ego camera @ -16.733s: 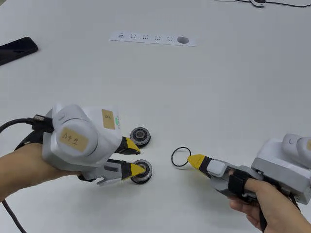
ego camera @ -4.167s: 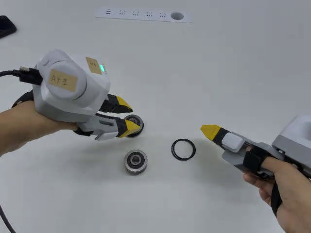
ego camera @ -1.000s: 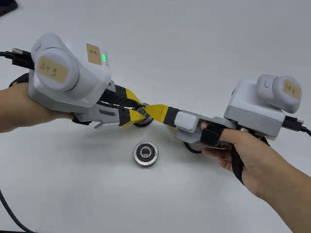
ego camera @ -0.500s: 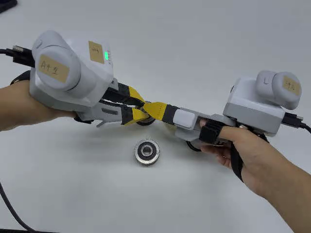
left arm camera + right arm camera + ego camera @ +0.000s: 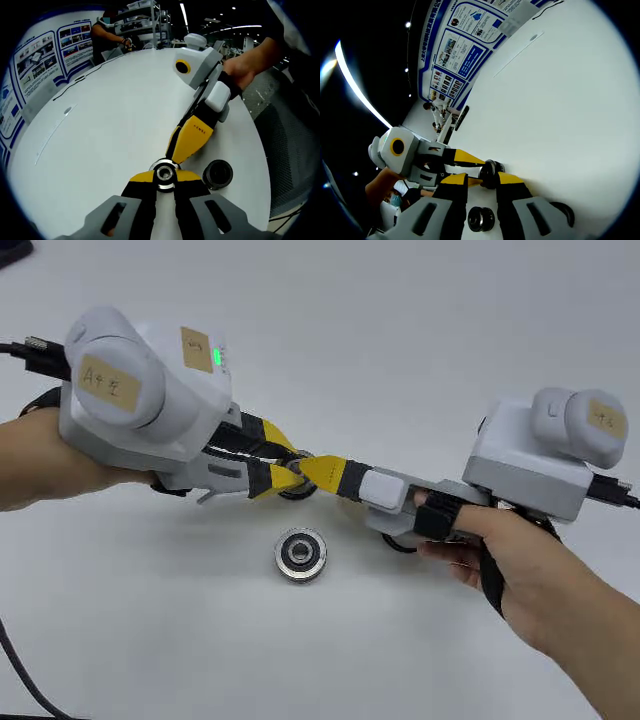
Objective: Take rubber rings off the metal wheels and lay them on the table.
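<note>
My left gripper (image 5: 285,476) is shut on a metal wheel (image 5: 296,491), held just above the white table. In the left gripper view that wheel (image 5: 164,173) sits between the yellow tips of the left gripper (image 5: 164,177). My right gripper (image 5: 309,470) reaches in from the right, its jaws closed against the wheel's rim where the black rubber ring sits. The right gripper view shows the wheel (image 5: 491,175) edge-on between the tips of the right gripper (image 5: 487,180). A second wheel (image 5: 301,554) lies flat on the table. A loose rubber ring (image 5: 564,213) lies beneath my right gripper.
The white table (image 5: 420,330) stretches open behind and around the grippers. A black cable (image 5: 18,680) trails from the left gripper along the near left. The second wheel (image 5: 218,174) lies close below the joined jaws.
Both grippers stay joined at the held wheel. The right hand has shifted slightly to the right since half a second ago; the wheel on the table has not moved.
</note>
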`<move>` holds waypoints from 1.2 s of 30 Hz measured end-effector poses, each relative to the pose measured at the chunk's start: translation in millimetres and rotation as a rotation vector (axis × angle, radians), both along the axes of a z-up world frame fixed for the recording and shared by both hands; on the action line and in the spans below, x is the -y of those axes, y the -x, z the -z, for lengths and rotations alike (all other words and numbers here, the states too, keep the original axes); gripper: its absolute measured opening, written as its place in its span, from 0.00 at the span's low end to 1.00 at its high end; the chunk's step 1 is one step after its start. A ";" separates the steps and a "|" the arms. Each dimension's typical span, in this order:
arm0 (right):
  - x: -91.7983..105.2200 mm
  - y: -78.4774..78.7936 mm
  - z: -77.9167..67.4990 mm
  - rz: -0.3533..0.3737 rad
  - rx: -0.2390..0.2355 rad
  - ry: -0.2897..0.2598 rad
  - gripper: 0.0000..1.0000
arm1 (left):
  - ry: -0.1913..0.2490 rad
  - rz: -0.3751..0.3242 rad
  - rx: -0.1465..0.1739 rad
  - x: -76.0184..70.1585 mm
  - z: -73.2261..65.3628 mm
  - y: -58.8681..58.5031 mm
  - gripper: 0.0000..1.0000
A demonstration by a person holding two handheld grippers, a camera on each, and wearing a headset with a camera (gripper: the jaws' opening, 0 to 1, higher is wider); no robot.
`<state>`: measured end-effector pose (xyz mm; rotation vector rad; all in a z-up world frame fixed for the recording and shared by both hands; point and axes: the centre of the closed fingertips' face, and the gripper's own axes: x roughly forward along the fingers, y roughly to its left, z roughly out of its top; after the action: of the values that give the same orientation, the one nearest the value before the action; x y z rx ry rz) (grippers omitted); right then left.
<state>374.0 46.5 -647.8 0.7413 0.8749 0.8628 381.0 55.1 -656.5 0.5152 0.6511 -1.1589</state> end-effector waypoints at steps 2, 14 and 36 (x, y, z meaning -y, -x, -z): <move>-0.2 -0.7 1.7 0.004 0.004 0.010 0.22 | -0.001 0.000 0.000 0.5 -0.3 0.3 0.12; 5.1 -5.8 11.0 0.035 -0.027 0.059 0.02 | 0.003 -0.002 0.000 1.3 -0.7 1.0 0.12; -0.8 -5.5 5.0 0.022 0.042 0.141 0.01 | 0.004 -0.005 0.000 0.6 -0.9 1.1 0.12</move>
<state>379.6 47.3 -652.8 0.6073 0.8787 0.7864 379.9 54.4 -655.6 0.5100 0.6491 -1.1556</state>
